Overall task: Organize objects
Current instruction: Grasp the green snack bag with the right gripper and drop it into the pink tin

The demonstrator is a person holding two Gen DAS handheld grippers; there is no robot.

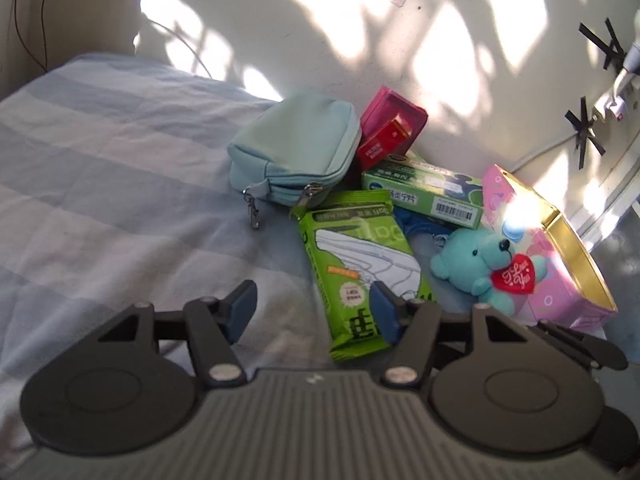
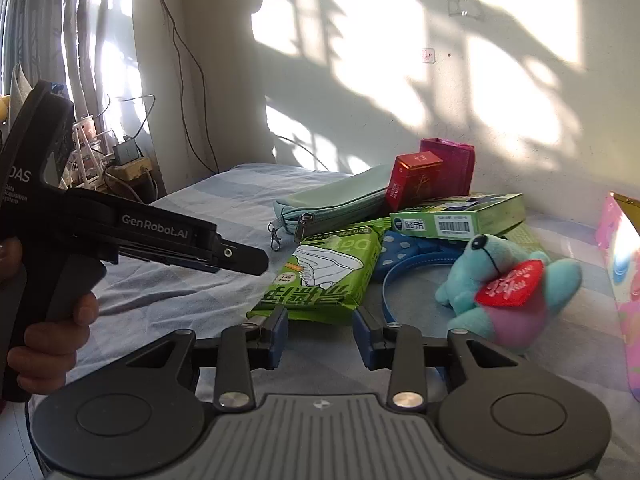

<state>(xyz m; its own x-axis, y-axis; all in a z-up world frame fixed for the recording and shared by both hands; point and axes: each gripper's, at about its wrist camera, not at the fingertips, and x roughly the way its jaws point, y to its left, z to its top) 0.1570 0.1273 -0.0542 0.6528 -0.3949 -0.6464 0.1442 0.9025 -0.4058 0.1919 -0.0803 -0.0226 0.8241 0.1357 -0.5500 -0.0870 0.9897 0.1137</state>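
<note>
Green foil marks the nearest item of the heap: a flat wipes packet (image 1: 362, 264) lying on the striped bedsheet (image 1: 100, 168) at the front of a pile pushed against the wall. Nothing is gripped; the step in hand appears to be the approach for a first pick. The left gripper (image 1: 314, 312) hovers over the packet's near end with its jaws spread wide and empty, one pad overlapping the packet's edge in that view; the right gripper (image 2: 320, 332) sits just short of the packet, jaws likewise apart and empty. Behind the packet lie a pale blue zip pouch (image 1: 296, 152), a long green carton (image 1: 424, 194), and red (image 1: 384, 142) and magenta (image 1: 394, 110) boxes stacked together. Beside the packet, toward the pink open box (image 1: 560, 248), are a blue headband (image 2: 416, 264) and a teal plush bear (image 1: 484, 264). The pink box is the likely receptacle. The next move probably calls for closing on the packet's thin edge; the bear crowds the path to the box.
</note>
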